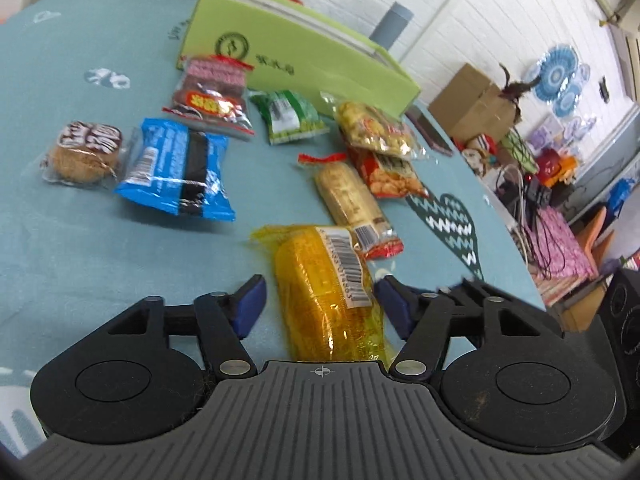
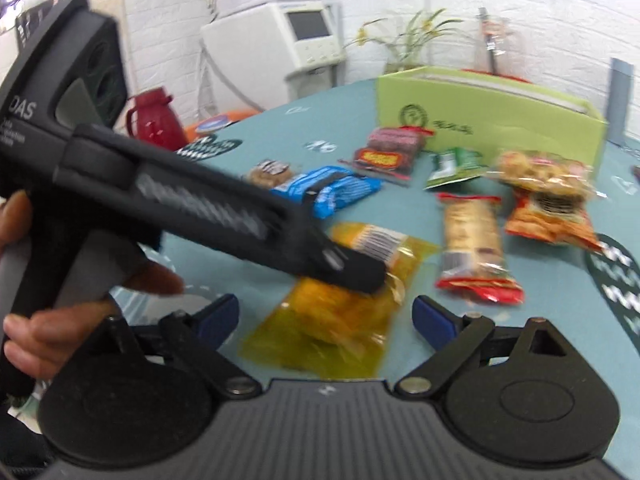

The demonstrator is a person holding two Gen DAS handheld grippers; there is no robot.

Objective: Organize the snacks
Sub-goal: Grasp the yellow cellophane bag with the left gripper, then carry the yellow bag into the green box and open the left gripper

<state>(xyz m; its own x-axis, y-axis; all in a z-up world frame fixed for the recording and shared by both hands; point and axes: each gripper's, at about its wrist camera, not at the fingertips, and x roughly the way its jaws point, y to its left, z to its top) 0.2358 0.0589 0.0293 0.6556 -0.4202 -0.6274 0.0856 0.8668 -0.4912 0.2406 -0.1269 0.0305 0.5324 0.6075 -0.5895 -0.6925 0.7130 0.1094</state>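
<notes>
A yellow snack packet (image 1: pixel 328 292) lies on the teal tablecloth between the open fingers of my left gripper (image 1: pixel 320 304), which straddles it without touching. In the right wrist view the same packet (image 2: pixel 340 312) lies ahead of my open, empty right gripper (image 2: pixel 326 318), and the left gripper (image 2: pixel 356 268) reaches in from the left over it. Beyond lie a tan bar in a red-ended wrapper (image 1: pixel 352 204), a blue packet (image 1: pixel 180 168), a round cake (image 1: pixel 86 150), a dark red packet (image 1: pixel 212 96), a green packet (image 1: pixel 290 116) and two peanut bags (image 1: pixel 380 144). A green box (image 1: pixel 296 48) stands behind.
The table edge (image 1: pixel 500 208) runs along the right, with cardboard boxes, cables and clutter on the floor beyond. A grey cylinder (image 1: pixel 394 24) stands behind the green box. A red jug (image 2: pixel 154 122) and a plant (image 2: pixel 404 46) stand at the far side. A hand (image 2: pixel 36 320) holds the left gripper's handle.
</notes>
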